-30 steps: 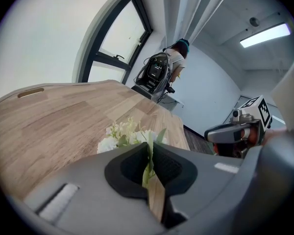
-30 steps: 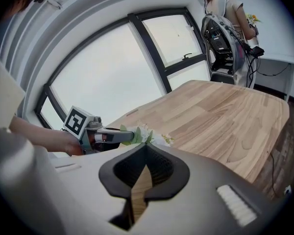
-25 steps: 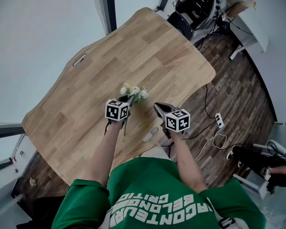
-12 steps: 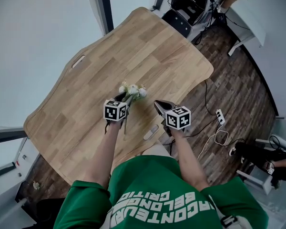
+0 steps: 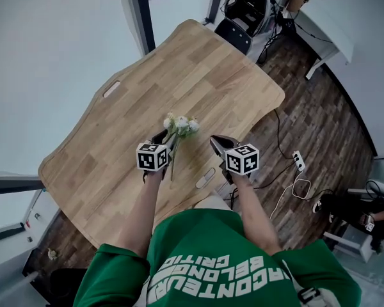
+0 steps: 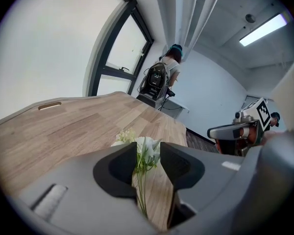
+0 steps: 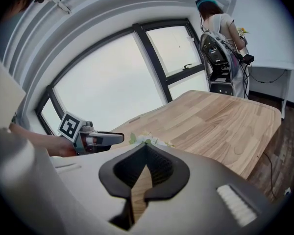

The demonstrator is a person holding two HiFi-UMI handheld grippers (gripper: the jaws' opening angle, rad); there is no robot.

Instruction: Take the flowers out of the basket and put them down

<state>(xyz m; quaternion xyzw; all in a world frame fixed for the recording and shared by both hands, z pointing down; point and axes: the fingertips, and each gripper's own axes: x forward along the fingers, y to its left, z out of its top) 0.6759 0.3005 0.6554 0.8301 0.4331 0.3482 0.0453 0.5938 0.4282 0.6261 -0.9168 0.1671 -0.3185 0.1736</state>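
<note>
Left tongs (image 5: 166, 137) have just opened, flowers (image 5: 182, 125) lying between them; right tongs (image 5: 214, 140) closed.

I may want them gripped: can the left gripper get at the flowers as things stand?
Probably yes. The left gripper has just been opening its jaws; they stand apart with the stems of the flowers between them, unpressed. Nothing else on the table blocks the way.
</note>
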